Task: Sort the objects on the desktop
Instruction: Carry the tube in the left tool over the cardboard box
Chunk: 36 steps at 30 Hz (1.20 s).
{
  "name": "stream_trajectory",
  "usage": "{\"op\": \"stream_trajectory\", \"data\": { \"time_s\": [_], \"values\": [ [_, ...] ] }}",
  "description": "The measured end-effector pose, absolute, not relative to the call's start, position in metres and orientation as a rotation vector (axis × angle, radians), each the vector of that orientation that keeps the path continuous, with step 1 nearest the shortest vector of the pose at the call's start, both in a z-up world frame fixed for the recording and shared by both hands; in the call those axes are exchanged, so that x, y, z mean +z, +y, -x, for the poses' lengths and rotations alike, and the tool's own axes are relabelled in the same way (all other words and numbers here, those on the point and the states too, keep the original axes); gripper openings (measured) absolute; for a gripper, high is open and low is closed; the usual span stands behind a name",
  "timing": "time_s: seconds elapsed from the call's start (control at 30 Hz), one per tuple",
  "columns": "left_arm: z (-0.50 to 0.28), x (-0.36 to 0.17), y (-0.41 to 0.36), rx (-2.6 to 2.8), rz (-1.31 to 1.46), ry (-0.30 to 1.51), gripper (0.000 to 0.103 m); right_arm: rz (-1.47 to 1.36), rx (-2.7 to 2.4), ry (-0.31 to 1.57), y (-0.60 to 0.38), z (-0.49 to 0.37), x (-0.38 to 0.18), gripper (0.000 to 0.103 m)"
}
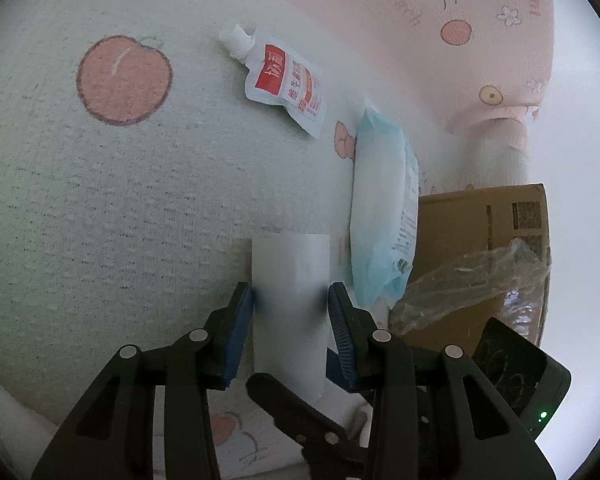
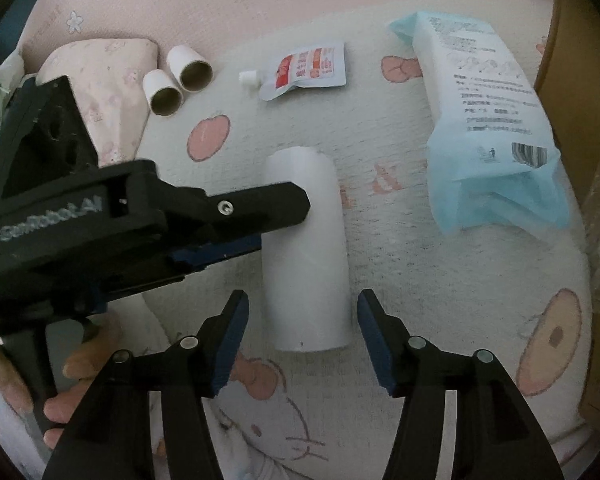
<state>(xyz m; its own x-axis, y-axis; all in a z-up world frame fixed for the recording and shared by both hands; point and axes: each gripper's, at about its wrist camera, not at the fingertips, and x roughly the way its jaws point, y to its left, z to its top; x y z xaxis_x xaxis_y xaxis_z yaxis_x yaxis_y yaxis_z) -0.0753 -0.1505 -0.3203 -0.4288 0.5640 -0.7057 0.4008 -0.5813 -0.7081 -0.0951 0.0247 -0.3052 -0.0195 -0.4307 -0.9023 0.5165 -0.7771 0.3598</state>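
White tube (image 2: 305, 248) lying on the bedspread (image 2: 440, 280), left of blue-white pack (image 2: 488, 120) | left gripper (image 1: 290, 300) fingers clamped on its far half | right gripper (image 2: 300, 308) fingers apart, straddling its near end untouched | step, I judge: picking tube up | next: I lift it clear toward cardboard box (image 1: 468, 232).

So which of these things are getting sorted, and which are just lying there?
Being sorted:
- big white tube, with the left gripper shut on it
- two small tubes
- spout pouch
- blue tissue pack

Just lying about:
- cartoon blanket
- cardboard box
- clear plastic wrap
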Motion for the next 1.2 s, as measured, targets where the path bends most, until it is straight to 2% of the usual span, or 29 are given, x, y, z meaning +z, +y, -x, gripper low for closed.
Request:
{"op": "stream_trajectory", "data": {
  "time_s": [0.07, 0.17, 0.4, 0.53, 0.73, 0.97, 1.2],
  "values": [
    [0.076, -0.323, -0.149, 2.174, 1.584, -1.421, 0.042, -1.611, -1.859, 0.09, 0.022, 0.095, -0.307, 0.053],
    [0.078, -0.323, -0.147, 2.176, 1.577, -1.408, 0.043, -1.612, -1.857, 0.114, 0.017, 0.095, -0.31, 0.042],
    [0.077, -0.303, -0.131, 2.283, 1.537, -1.231, 0.043, -1.606, -1.862, 0.077, 0.02, 0.093, -0.308, 0.042],
    [0.07, -0.29, -0.132, 2.306, 1.501, -1.249, 0.043, -1.565, -1.865, 0.087, 0.023, 0.089, -0.296, 0.042],
    [0.063, -0.25, -0.13, 2.353, 1.349, -1.318, 0.043, -1.432, -1.916, 0.129, 0.03, 0.082, -0.255, 0.042],
    [0.069, -0.189, -0.115, 2.437, 1.211, -1.237, 0.043, -1.264, -1.987, 0.105, 0.049, 0.086, -0.194, 0.042],
    [0.074, -0.141, -0.1, 2.485, 1.135, -1.169, 0.044, -1.122, -2.047, 0.157, 0.06, 0.082, -0.15, 0.041]
  ]
}}
